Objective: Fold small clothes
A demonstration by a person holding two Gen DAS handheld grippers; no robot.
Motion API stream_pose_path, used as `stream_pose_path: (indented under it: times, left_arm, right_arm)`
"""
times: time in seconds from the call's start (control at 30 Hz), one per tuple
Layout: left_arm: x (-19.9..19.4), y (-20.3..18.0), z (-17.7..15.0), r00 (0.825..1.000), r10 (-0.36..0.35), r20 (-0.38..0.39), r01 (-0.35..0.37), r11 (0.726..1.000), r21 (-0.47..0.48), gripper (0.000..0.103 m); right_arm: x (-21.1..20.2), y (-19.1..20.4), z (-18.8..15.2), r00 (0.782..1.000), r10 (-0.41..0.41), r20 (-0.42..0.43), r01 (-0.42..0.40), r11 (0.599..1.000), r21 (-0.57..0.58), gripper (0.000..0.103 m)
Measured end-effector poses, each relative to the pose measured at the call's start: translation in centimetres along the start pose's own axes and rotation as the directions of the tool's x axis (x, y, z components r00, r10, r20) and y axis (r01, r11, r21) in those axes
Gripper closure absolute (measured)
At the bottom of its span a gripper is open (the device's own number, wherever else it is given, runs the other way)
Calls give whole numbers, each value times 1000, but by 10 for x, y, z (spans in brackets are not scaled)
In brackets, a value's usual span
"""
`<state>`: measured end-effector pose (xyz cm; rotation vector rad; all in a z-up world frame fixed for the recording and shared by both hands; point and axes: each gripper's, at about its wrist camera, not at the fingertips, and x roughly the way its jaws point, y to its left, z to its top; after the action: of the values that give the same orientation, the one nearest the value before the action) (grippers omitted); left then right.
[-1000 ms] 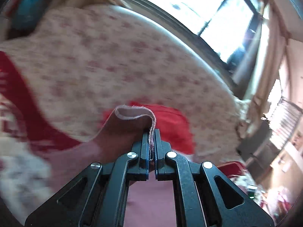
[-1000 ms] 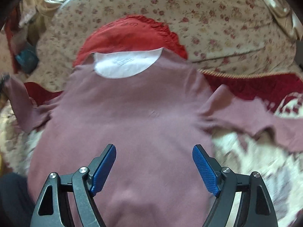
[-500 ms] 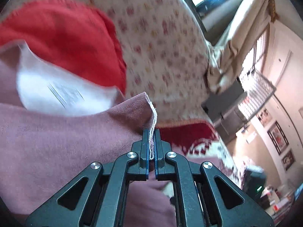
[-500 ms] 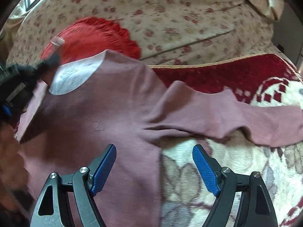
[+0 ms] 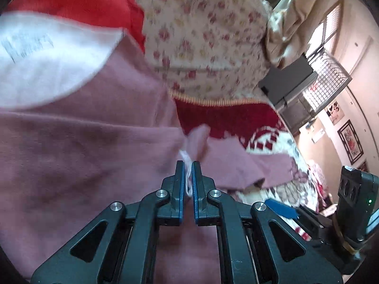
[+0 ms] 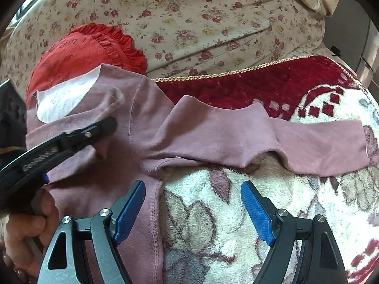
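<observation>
Lay spread across frame centre on the patterned blanket point(image 6: 236, 213): mauve shirt point(image 6: 213, 132). Left hand-held gripper point(image 5: 187, 165) just eased apart, sleeve cuff point(image 5: 187, 159) between pads. Right hand-held gripper point(image 6: 193, 209) gaped wide, empty.

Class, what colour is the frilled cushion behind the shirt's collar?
Red cushion; the right wrist view shows it best.

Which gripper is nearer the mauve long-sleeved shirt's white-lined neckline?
Left. The left gripper sits on the mauve long-sleeved shirt just below the neckline; the right gripper hovers by the side seam.
</observation>
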<state>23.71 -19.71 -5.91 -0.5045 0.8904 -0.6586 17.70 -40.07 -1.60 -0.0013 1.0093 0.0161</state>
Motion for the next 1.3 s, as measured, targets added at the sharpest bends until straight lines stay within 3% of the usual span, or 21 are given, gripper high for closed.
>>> stream_pose_path:
  times: [0.07, 0.2, 0.27, 0.33, 0.4, 0.47, 0.5, 0.57, 0.6, 0.63, 0.67, 0.7, 0.8, 0.87, 0.93, 1.0, 1.1, 1.13, 1.2, 1.27, 1.3]
  left_arm:
    - [-1, 0, -6, 998, -9, -56, 8, 1000, -18, 57]
    - [-40, -2, -18, 998, -43, -52, 43, 999, -13, 55]
    - [-77, 0, -19, 1000, -6, -16, 6, 1000, 1, 55]
    - [-124, 13, -20, 992, 117, 42, -117, 993, 0, 55]
    - [-171, 32, -21, 956, 267, 120, -265, 964, -37, 55]
    - [-219, 58, -28, 877, 434, 207, -416, 900, -129, 55]
    - [-241, 74, -34, 824, 519, 229, -482, 853, -199, 55]
    - [-254, 101, -41, 774, 595, 214, -532, 796, -289, 55]
    - [-251, 111, -42, 772, 609, 184, -541, 780, -314, 55]
    - [-241, 132, -45, 804, 585, 106, -517, 776, -362, 55]
    - [-235, 140, -46, 819, 568, 75, -501, 774, -387, 55]
    - [-231, 147, -46, 810, 584, 51, -516, 753, -408, 55]
    - [-230, 149, -43, 807, 589, 42, -524, 748, -408, 55]
    - [-233, 147, -46, 803, 595, 48, -526, 743, -413, 55]
    - [-236, 141, -45, 786, 614, 71, -535, 733, -420, 55]
    - [-248, 125, -41, 735, 660, 155, -565, 723, -397, 55]
    - [-251, 96, -27, 700, 645, 306, -570, 763, -303, 55]
    - [-246, 92, -20, 705, 633, 320, -574, 774, -267, 55]
    - [-225, 98, -4, 743, 605, 285, -567, 796, -211, 55]
    - [-200, 125, 1, 774, 612, 160, -573, 786, -234, 55]
    - [-194, 134, 1, 775, 618, 134, -578, 778, -248, 55]
  right_arm:
    - [2, -2, 0, 1000, -3, -6, 3, 1000, 9, 22]
    - [-1, -6, 2, 1000, -14, 14, 13, 999, 32, 22]
    - [-4, -7, 4, 999, -13, 37, 11, 999, 50, 22]
    - [-10, -5, 8, 996, 22, 83, -28, 997, 74, 22]
    - [-13, 5, 13, 989, 72, 129, -81, 995, 61, 22]
    - [-9, 23, 18, 982, 117, 149, -119, 993, 4, 22]
    - [-6, 35, 22, 978, 146, 150, -142, 989, -36, 22]
    - [2, 57, 28, 966, 217, 142, -203, 973, -109, 23]
    - [8, 70, 33, 958, 251, 135, -232, 962, -142, 25]
    - [12, 81, 36, 953, 274, 132, -252, 954, -160, 25]
    - [17, 91, 38, 948, 297, 119, -274, 946, -172, 25]
    - [25, 99, 39, 945, 314, 86, -296, 939, -176, 25]
    - [66, 112, 35, 965, 247, -83, -257, 954, -153, 24]
    - [71, 116, 31, 974, 215, -73, -225, 956, -187, 25]
    - [66, 122, 36, 979, 190, -74, -202, 955, -215, 25]
    - [52, 121, 43, 968, 248, 28, -239, 953, -185, 26]
    - [46, 126, 56, 960, 263, 98, -241, 951, -191, 26]
    - [52, 128, 61, 960, 263, 95, -242, 952, -185, 26]
    - [77, 129, 68, 964, 263, 26, -257, 955, -148, 25]
    - [94, 120, 69, 955, 298, -5, -298, 952, -70, 16]
    - [96, 118, 72, 952, 307, -10, -308, 950, -53, 16]
